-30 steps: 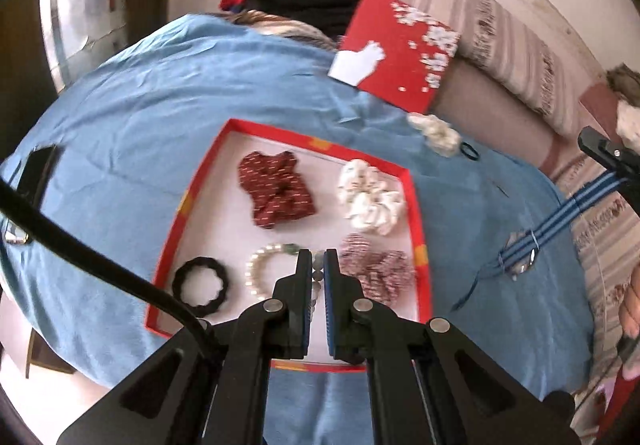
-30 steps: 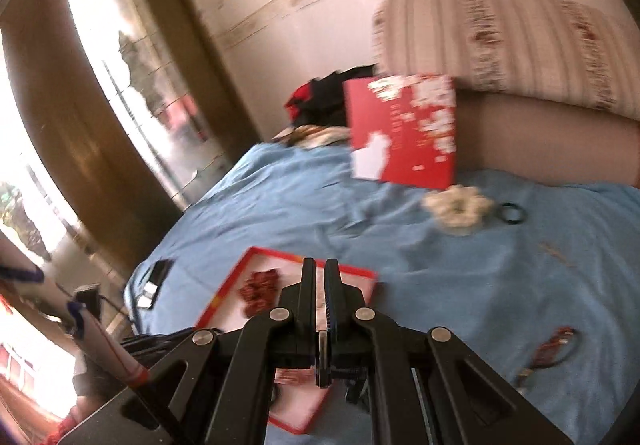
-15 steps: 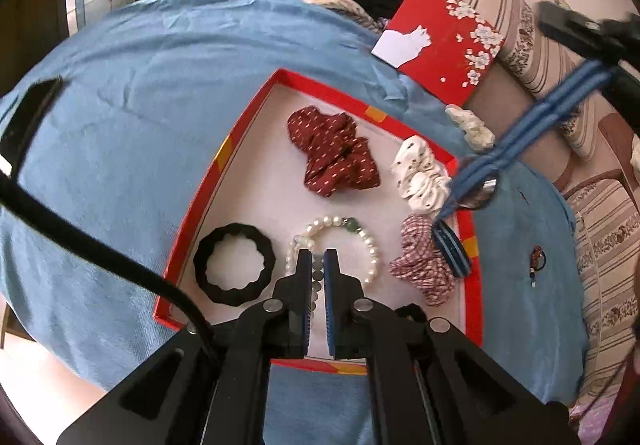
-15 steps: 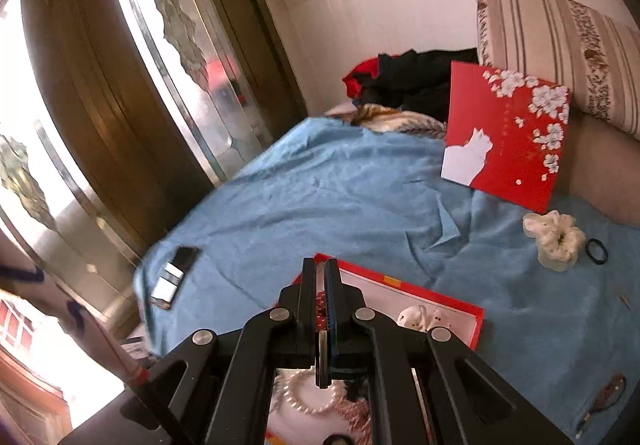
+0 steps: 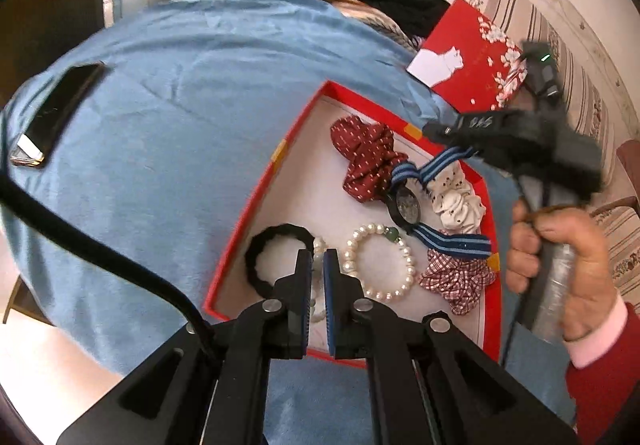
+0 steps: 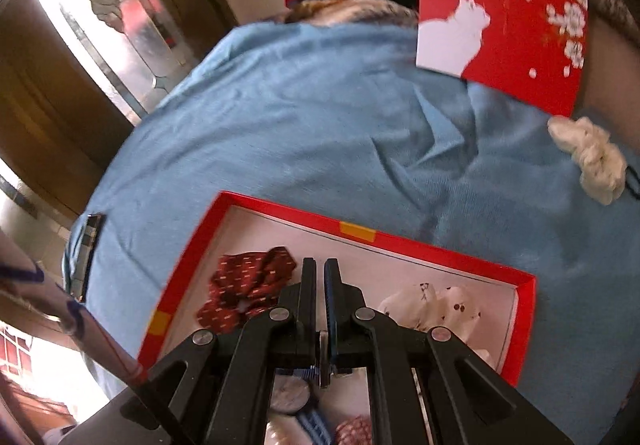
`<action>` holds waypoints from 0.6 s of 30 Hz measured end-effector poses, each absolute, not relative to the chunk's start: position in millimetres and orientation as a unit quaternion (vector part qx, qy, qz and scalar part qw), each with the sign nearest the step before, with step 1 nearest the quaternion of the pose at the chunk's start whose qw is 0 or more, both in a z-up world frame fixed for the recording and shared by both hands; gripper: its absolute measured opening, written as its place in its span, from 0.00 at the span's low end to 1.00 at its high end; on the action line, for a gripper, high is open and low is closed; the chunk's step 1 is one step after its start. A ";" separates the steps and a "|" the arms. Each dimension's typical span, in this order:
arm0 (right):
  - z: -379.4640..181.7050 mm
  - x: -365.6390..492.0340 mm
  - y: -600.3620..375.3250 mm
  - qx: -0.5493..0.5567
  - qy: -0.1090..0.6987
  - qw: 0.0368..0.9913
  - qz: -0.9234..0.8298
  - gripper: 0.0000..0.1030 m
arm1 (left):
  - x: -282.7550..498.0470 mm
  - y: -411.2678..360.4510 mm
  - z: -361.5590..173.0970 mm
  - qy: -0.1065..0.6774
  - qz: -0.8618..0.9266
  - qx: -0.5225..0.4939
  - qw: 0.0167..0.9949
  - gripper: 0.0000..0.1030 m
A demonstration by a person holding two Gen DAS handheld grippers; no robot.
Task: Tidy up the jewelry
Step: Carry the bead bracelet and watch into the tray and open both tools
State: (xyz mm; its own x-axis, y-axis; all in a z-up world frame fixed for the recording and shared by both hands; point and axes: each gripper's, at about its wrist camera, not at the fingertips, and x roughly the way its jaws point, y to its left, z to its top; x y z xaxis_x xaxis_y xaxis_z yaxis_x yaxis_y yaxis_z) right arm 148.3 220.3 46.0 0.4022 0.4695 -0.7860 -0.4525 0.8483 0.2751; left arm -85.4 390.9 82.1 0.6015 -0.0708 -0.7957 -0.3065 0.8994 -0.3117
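The right gripper [image 5: 436, 133] is clamped on the blue-striped fabric-strap watch [image 5: 406, 205], which dangles below its jaws over the red-rimmed tray [image 5: 244, 213]. The left gripper [image 5: 318, 265] is pinched on a small white bead bracelet [image 5: 319, 245].

The right gripper [image 5: 448, 133] is smeared by motion blur above the red tray [image 5: 256, 201], so how its jaws stand is unreadable there. In the right wrist view the gripper's own body hides the tray's near half; only part of the watch [image 6: 292, 391] face and strap shows beneath it. Beside the tray, a second pearl strand [image 5: 318, 277] is largely hidden behind the left gripper [image 5: 318, 265] fingers. The phone [image 6: 90, 245] left of the tray is blurred.
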 end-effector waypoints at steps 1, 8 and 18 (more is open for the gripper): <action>43.3 150.8 221.3 0.008 0.475 0.837 0.272 0.05 | -87.2 392.3 85.2 0.437 0.070 -0.214 0.871 0.05; 54.2 150.7 218.0 0.002 0.458 0.850 0.262 0.42 | -100.8 395.9 104.6 0.418 0.090 -0.212 0.879 0.26; 90.8 80.1 167.2 -0.052 0.409 0.867 0.280 0.44 | -115.0 388.4 112.9 0.414 0.102 -0.215 0.879 0.26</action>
State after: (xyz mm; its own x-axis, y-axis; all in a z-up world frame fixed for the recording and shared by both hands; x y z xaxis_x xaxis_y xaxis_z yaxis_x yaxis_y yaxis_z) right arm 80.1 167.2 90.8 0.5095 0.4427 -0.7379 -0.5273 0.8383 0.1389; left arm -115.0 388.4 112.9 0.6369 0.0009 -0.7709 -0.3561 0.8872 -0.2932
